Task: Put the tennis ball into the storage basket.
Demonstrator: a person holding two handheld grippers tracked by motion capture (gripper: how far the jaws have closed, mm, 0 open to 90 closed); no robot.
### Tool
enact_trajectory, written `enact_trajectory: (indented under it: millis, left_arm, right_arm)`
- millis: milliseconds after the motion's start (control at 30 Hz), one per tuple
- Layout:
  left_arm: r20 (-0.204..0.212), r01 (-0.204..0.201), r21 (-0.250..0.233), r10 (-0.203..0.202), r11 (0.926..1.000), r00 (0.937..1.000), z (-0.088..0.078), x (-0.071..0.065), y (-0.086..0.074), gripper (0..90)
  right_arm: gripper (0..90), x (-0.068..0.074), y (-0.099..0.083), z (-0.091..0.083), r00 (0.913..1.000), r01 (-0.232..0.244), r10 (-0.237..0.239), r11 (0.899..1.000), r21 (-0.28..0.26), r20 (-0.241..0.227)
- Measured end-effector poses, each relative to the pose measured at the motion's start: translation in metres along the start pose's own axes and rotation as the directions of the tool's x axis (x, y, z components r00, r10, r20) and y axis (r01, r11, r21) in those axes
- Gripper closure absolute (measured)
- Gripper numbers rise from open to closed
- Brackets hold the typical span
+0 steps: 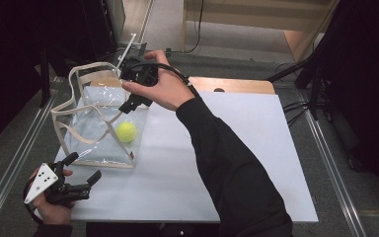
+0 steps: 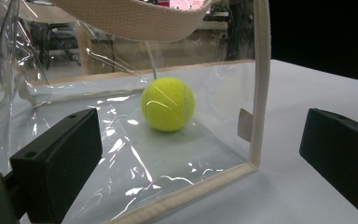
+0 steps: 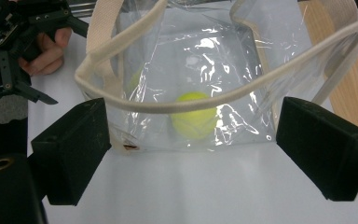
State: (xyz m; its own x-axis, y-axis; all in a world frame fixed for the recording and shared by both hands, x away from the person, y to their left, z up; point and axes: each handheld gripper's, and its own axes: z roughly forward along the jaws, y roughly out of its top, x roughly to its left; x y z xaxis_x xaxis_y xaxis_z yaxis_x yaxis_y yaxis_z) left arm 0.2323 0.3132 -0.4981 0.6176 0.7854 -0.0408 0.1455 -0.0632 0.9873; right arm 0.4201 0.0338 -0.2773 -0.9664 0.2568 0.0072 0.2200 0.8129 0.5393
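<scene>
High view: tennis ball [image 1: 127, 132] inside clear bag [image 1: 101, 143] on table [image 1: 237, 163]; right gripper [image 1: 137, 91] above bag's far edge, jaws apart, empty; left gripper [image 1: 81, 173] just beside bag's near corner, jaws wide.
Left gripper view: ball [image 2: 168, 103] on bag floor behind clear wall [image 2: 135, 158], jaws wide, empty.
Right gripper view: ball [image 3: 195, 121] inside bag, beneath cream strap [image 3: 205, 103]; jaws wide, gripping nothing.

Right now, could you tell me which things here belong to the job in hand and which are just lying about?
In the job:
- tennis ball, inside the bag
- clear plastic tote bag with cream webbing handles
- right gripper, jaws open above the bag
- left gripper, open near the bag's corner

Lying about:
- white table cover
- wooden tabletop edge
- floor cables
</scene>
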Motion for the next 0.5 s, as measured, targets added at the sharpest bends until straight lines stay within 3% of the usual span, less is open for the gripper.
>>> enact_trajectory:
  millis: [500]
  left_arm:
    - [0.001, -0.002, 0.007, 0.002, 1.0000, 1.0000, 0.000, -0.001, 0.000, 0.0]
  right_arm:
    - [8.6, 0.005, -0.033, -0.002, 0.9997, -0.018, 0.018, 1.000, -0.003, 0.015]
